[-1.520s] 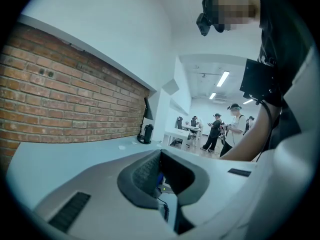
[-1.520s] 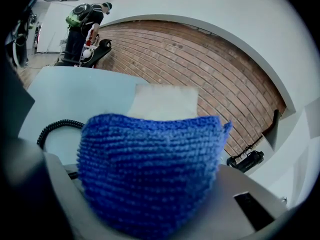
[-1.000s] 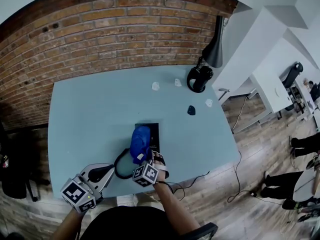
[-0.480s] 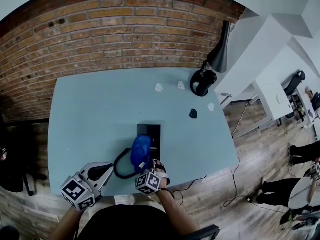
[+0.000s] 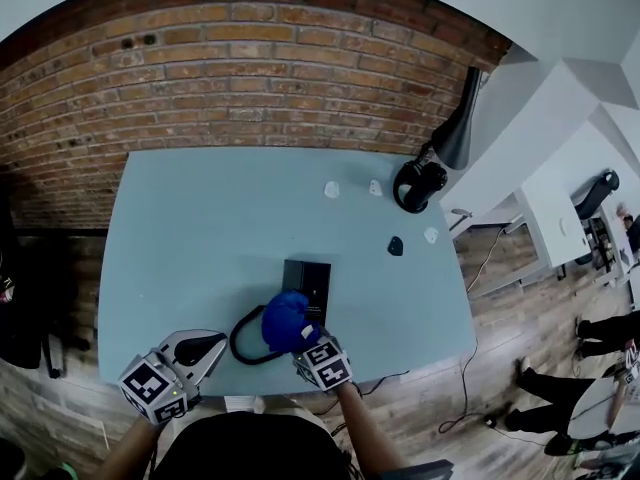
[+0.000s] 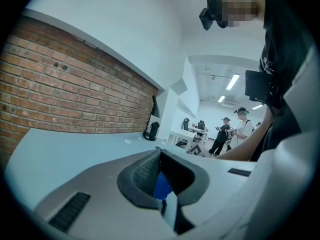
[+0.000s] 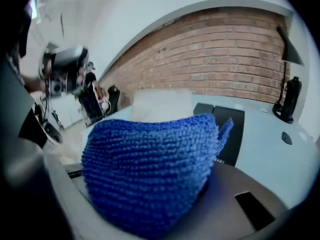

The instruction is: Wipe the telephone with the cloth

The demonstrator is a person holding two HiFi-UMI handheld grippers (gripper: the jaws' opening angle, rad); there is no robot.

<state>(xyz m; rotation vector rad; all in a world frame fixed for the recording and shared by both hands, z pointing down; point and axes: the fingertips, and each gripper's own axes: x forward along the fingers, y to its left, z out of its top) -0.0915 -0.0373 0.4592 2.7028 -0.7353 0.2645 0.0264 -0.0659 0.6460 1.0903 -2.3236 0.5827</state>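
The black telephone [image 5: 306, 282] lies flat near the front middle of the light blue table [image 5: 190, 238]. A bunched blue cloth [image 5: 288, 320] rests at the phone's near end, with my right gripper [image 5: 303, 342] shut on it. In the right gripper view the cloth [image 7: 150, 169] fills the jaws and hides the fingertips, and the telephone [image 7: 226, 129] shows just beyond it. My left gripper [image 5: 203, 348] hovers at the table's front left edge, apart from the phone, with its jaws together and nothing held. Through its jaws [image 6: 159, 154] a sliver of blue shows.
A black cable [image 5: 243, 340] loops from the phone between the two grippers. A black desk lamp [image 5: 420, 184] stands at the back right. Small white scraps [image 5: 331, 189] and a dark piece [image 5: 395, 245] lie near it. A brick wall backs the table.
The right gripper has drawn the cloth along the phone towards me, from its middle to its near end, and has turned. The left gripper has stayed put.
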